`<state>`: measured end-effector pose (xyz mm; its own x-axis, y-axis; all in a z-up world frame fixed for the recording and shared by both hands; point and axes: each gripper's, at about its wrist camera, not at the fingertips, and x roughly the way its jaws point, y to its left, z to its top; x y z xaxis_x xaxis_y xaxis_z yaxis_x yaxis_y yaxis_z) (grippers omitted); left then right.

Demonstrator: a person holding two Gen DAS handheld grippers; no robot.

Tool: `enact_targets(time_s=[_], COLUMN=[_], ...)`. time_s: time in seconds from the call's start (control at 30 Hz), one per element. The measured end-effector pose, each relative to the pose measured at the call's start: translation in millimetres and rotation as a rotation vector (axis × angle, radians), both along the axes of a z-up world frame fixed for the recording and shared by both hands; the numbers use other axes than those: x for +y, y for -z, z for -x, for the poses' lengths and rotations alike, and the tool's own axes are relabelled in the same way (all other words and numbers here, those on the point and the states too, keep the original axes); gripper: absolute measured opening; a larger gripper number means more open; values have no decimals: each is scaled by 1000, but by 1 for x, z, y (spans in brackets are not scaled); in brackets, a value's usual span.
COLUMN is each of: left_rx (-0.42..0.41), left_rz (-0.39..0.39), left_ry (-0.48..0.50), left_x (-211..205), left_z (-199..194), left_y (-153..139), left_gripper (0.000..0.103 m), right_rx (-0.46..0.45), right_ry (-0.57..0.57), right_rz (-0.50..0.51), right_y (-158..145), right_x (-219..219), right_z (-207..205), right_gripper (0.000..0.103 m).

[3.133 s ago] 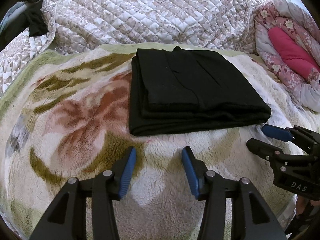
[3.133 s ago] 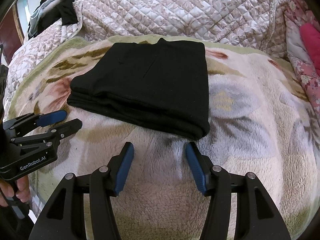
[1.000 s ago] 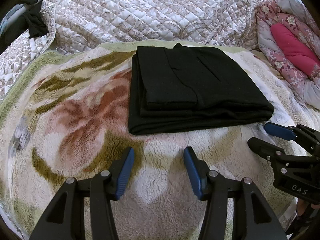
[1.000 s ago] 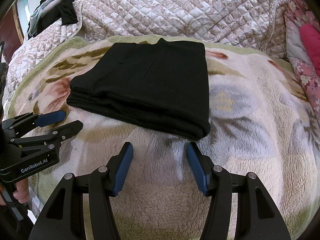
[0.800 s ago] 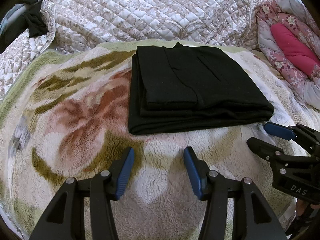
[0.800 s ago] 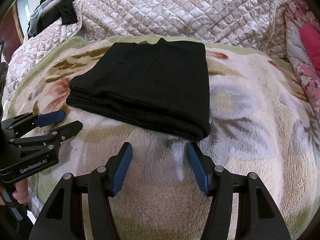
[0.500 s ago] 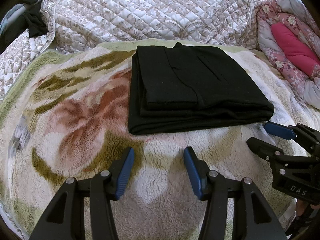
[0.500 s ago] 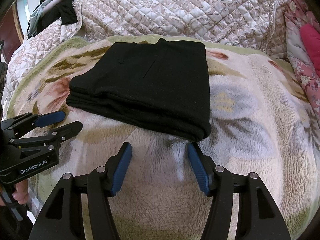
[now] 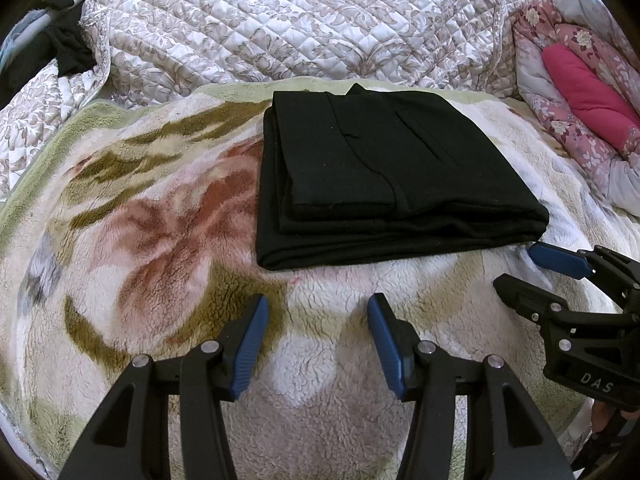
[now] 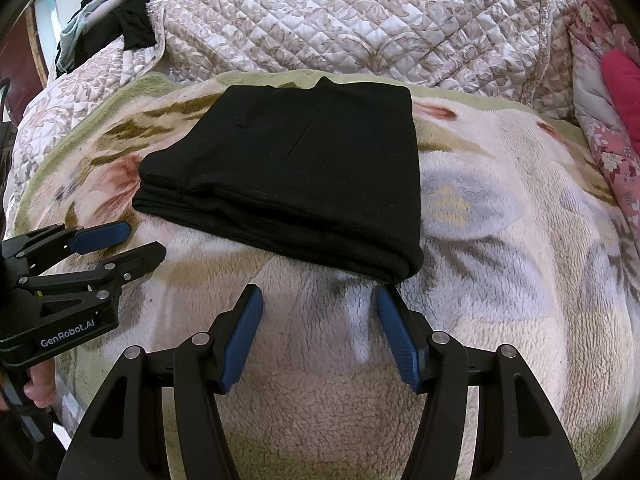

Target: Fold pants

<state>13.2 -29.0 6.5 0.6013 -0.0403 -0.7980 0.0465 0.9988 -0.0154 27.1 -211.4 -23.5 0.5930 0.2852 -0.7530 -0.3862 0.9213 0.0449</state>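
The black pants (image 9: pixel 384 176) lie folded in a flat rectangular stack on the fleece blanket (image 9: pixel 152 240); they also show in the right wrist view (image 10: pixel 304 176). My left gripper (image 9: pixel 316 308) is open and empty, hovering over the blanket just short of the stack's near edge. My right gripper (image 10: pixel 318 296) is open and empty, just short of the stack's near right corner. Each gripper shows in the other's view: the right one at the right edge (image 9: pixel 516 268), the left one at the left edge (image 10: pixel 144 242).
A quilted beige bedspread (image 9: pixel 296 24) is bunched up behind the blanket. A pink floral quilt (image 9: pixel 580 92) lies at the right. Dark clothes (image 10: pixel 116 20) hang at the far left. The blanket's near edge drops off the bed at the lower left (image 10: pixel 68 392).
Almost nothing has changed. Both grippers stay open and hover in place with only slight drift; the folded pants have not moved.
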Motion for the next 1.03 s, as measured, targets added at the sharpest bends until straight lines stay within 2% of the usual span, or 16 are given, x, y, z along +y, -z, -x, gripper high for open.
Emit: enact_targets(time_s=[1.03], left_rx=[0], left_rz=[5], left_ry=[-1], left_x=[0], left_z=[0], left_y=[0], left_gripper=[55], right_rx=[-13], right_ry=[-3], right_rz=[0], right_y=[0], right_x=[0], right_z=[-2], right_gripper=[61])
